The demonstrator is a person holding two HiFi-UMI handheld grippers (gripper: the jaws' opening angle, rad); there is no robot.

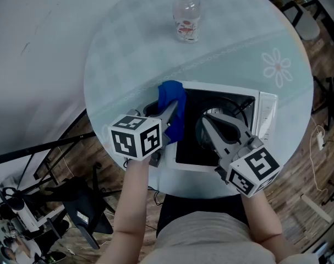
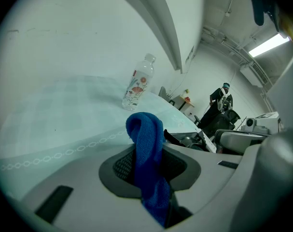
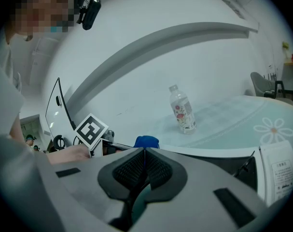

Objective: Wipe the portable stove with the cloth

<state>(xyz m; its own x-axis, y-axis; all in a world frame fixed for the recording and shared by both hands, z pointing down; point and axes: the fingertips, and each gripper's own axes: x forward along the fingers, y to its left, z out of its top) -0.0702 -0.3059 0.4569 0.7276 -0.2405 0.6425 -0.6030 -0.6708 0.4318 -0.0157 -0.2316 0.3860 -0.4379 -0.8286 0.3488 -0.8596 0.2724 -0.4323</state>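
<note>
Between left gripper (image 1: 175, 108) jaws, blue cloth (image 2: 146, 144).

No legible print on bottle label (image 1: 187, 31) or stove sticker (image 3: 282, 174).

Upright water bottle (image 1: 186, 15), pale round table (image 1: 128, 54)
</note>
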